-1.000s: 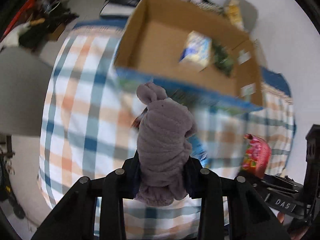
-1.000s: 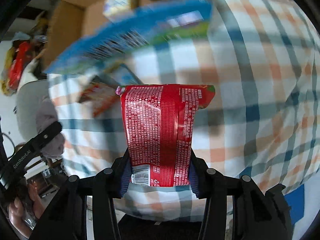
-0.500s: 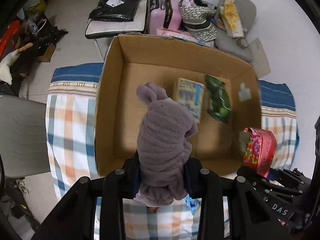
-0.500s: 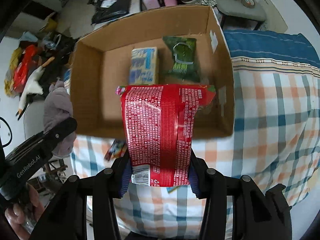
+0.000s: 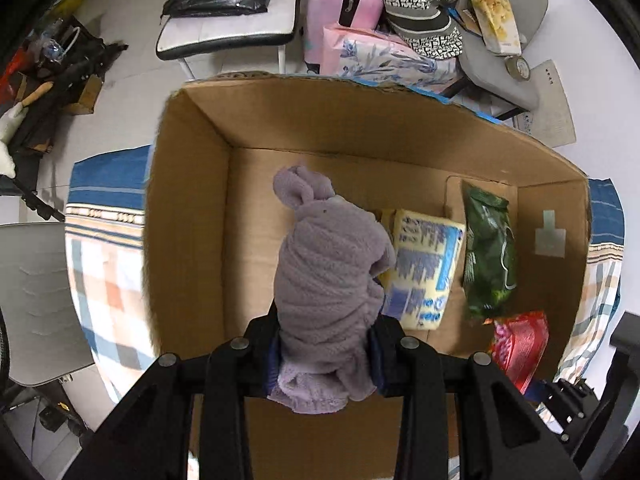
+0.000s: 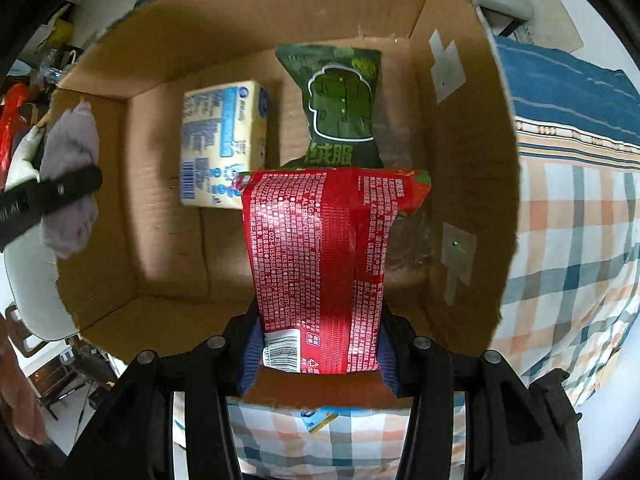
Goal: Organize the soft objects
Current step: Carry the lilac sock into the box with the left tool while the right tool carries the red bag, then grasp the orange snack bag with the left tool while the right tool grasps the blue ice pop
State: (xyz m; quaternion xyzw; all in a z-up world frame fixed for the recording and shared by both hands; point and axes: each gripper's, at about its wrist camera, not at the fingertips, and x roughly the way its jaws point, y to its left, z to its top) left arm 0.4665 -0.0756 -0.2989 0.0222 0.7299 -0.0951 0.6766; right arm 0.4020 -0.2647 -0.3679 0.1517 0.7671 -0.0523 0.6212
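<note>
My left gripper [image 5: 326, 350] is shut on a rolled purple fleece cloth [image 5: 328, 276] and holds it over the left part of an open cardboard box [image 5: 188, 208]. My right gripper [image 6: 316, 344] is shut on a red soft packet [image 6: 320, 252], held over the box's right part [image 6: 460, 128]. On the box floor lie a yellow-and-blue tissue pack [image 5: 424, 264] and a green packet [image 5: 486, 248]. The red packet also shows in the left wrist view [image 5: 518, 344], and the purple cloth in the right wrist view [image 6: 72, 176].
The box stands on a plaid cloth [image 6: 572, 208] with a blue border. Behind the box are a pink suitcase [image 5: 340, 4], bags, a grey chair [image 5: 504, 28] and a white bench [image 5: 228, 36]. Another grey chair [image 5: 32, 300] stands to the left.
Both grippers have moved forward from over the plaid cloth to over the inside of the box, each still holding its object. The box now fills both views.
</note>
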